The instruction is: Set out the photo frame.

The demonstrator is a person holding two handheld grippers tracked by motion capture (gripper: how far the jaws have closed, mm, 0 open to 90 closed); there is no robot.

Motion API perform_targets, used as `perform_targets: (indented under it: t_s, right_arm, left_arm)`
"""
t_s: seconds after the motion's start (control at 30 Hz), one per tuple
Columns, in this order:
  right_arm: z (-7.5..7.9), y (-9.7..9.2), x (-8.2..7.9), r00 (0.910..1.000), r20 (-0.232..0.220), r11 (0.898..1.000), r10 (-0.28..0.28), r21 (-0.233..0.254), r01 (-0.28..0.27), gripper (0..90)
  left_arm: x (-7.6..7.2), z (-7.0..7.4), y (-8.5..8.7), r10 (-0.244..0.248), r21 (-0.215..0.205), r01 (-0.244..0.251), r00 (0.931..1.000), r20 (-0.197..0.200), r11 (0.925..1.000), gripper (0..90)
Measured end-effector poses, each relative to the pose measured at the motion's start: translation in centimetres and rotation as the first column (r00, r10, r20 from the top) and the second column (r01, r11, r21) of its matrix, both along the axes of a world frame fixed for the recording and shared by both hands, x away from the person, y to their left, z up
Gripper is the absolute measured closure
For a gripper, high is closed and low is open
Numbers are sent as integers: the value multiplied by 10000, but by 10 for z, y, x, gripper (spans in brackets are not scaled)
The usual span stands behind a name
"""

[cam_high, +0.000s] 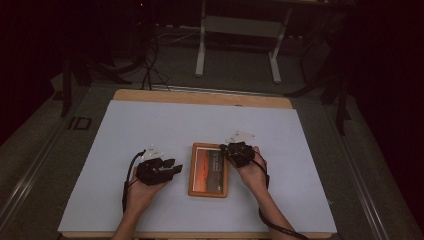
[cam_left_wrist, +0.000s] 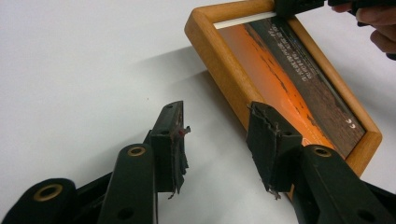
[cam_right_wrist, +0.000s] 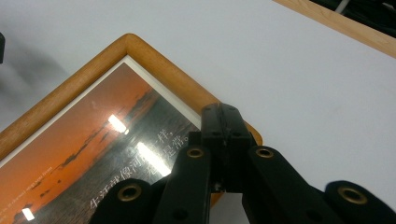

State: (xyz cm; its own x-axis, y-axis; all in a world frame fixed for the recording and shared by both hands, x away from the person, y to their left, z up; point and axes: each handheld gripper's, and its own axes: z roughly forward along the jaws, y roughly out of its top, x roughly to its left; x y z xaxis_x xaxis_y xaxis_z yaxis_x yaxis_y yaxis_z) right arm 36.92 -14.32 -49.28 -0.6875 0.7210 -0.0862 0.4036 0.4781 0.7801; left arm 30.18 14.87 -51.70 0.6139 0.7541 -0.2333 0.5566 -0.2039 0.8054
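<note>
Picture frame point(cam_high: 208, 170), wooden, glazed sunset print, flat on white mat point(cam_high: 150, 125). Right gripper point(cam_high: 236, 151): jaws closed together over far right corner. Left gripper point(cam_high: 172, 167): agape just left. Risk: slipping, glass scratched.

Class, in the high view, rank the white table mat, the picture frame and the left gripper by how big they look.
1. White table mat
2. Picture frame
3. Left gripper, smaller than the frame

White sheet point(cam_high: 165, 125) on wood table point(cam_high: 200, 96), metal stand point(cam_high: 240, 30) behind.
</note>
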Motion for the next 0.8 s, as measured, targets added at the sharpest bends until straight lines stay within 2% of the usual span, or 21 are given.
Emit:
perform_targets:
  t_s: [0.53, 0.63, 0.7, 0.8]
  right_arm:
    - [-5, -9, 8, 9989, -354, 9995, -310, -49, 308, 900]
    - [-6, -14, 12, 9962, -806, 9992, -336, 170, 350, 900]
    - [-7, -15, 14, 9953, -913, 9991, -332, 247, 356, 900]
    - [-12, -19, 16, 9937, -1016, 9987, -481, 96, 493, 900]
  left_arm:
    - [1, 0, 2, 65, -155, -67, 9999, -116, 9999, 555]
    - [1, 0, 3, 121, -120, -122, 9998, -149, 9999, 552]
    - [1, 1, 4, 139, -125, -141, 9998, -147, 9998, 548]
    - [1, 1, 4, 237, -85, -238, 9996, -122, 9997, 537]
